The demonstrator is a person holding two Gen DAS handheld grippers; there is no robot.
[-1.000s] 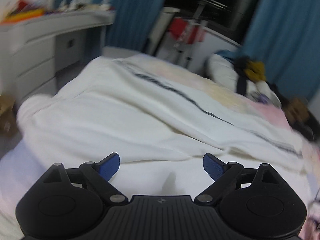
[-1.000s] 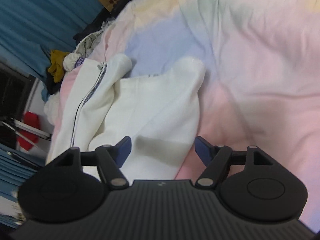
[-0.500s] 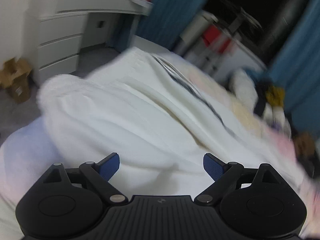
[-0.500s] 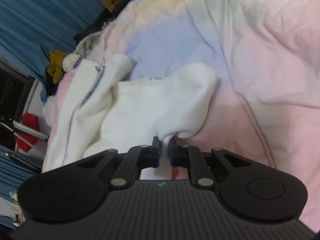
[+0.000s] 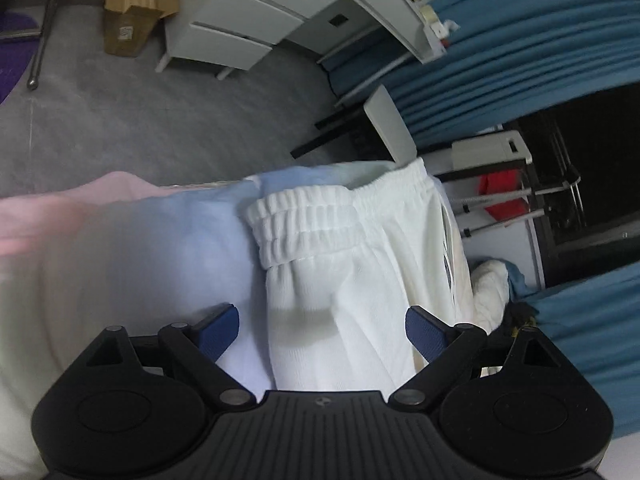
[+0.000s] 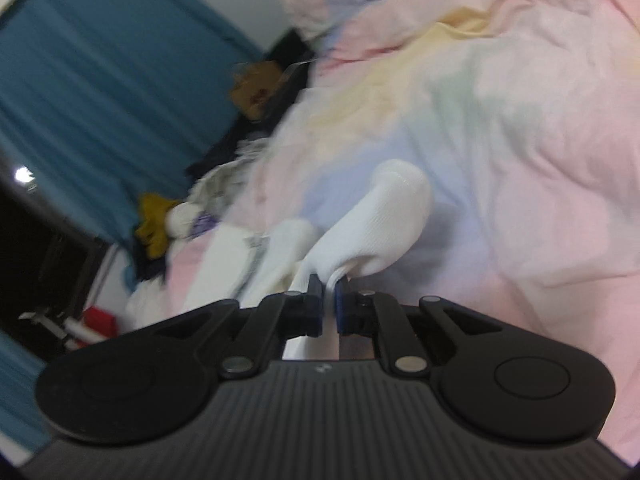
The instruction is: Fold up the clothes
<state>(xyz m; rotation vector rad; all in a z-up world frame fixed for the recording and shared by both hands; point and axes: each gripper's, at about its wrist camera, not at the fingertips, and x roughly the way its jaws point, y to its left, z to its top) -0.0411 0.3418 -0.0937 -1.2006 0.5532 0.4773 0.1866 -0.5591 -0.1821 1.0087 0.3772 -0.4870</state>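
Observation:
White trousers with an elastic waistband (image 5: 344,264) lie on a pastel bed cover (image 5: 132,248). My left gripper (image 5: 322,330) is open, just above the trousers below the waistband, with the cloth between its blue fingertips. In the right wrist view my right gripper (image 6: 328,300) is shut on a fold of the white trousers (image 6: 376,224) and lifts it off the pink bed cover (image 6: 540,168); the leg end bulges beyond the fingers.
A white drawer unit (image 5: 248,28), a cardboard box (image 5: 134,4) and grey floor lie beyond the bed edge. Blue curtains (image 5: 520,48) and a rack with red cloth (image 5: 504,200) stand at the right. A clothes pile with a yellow item (image 6: 154,220) lies by the bed.
My right gripper shut on the trouser fold and has raised and pulled it. My left gripper has swung over to the waistband end, still open.

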